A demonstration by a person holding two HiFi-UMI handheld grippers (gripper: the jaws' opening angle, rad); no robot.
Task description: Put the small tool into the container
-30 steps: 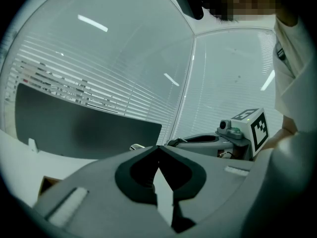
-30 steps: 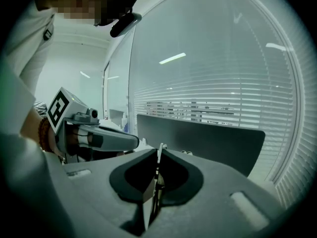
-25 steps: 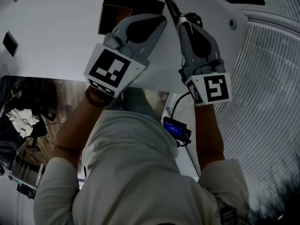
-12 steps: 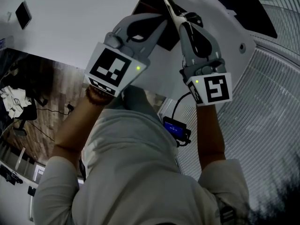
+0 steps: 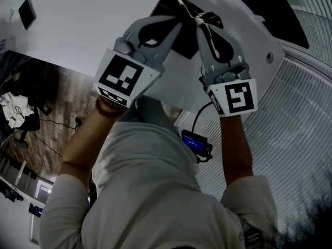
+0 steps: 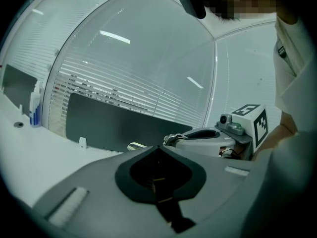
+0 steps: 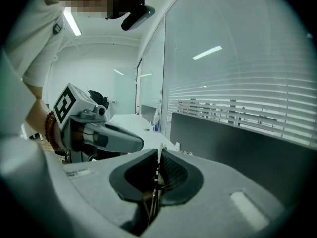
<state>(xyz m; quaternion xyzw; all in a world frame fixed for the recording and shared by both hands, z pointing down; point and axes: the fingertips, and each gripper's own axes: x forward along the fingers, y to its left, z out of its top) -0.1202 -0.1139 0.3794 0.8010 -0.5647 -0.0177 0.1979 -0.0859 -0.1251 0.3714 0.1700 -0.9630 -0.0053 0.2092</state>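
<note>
My right gripper (image 5: 198, 21) is shut on a thin metal tool (image 5: 185, 7), whose tip sticks out past the jaws over a dark open container (image 5: 182, 41) on the white table (image 5: 88, 19). In the right gripper view the tool's thin edge (image 7: 158, 167) is pinched between the pads of the right gripper (image 7: 159, 150). My left gripper (image 5: 179, 24) is close beside it, tips nearly touching, jaws shut with nothing between them. The left gripper view shows the left gripper (image 6: 159, 147) with the right gripper (image 6: 210, 139) just beyond it and the tool's end (image 6: 134, 146).
A dark divider panel (image 6: 114, 125) stands along the table's far edge before window blinds (image 5: 301, 87). A small black object (image 5: 26, 12) lies at the table's far left. A device with a blue screen (image 5: 196, 143) and cable hangs below the table edge.
Both grippers have travelled together across the table. The dark container, earlier left of the tips, now lies right under them. The tool stays pinched in the right gripper.
</note>
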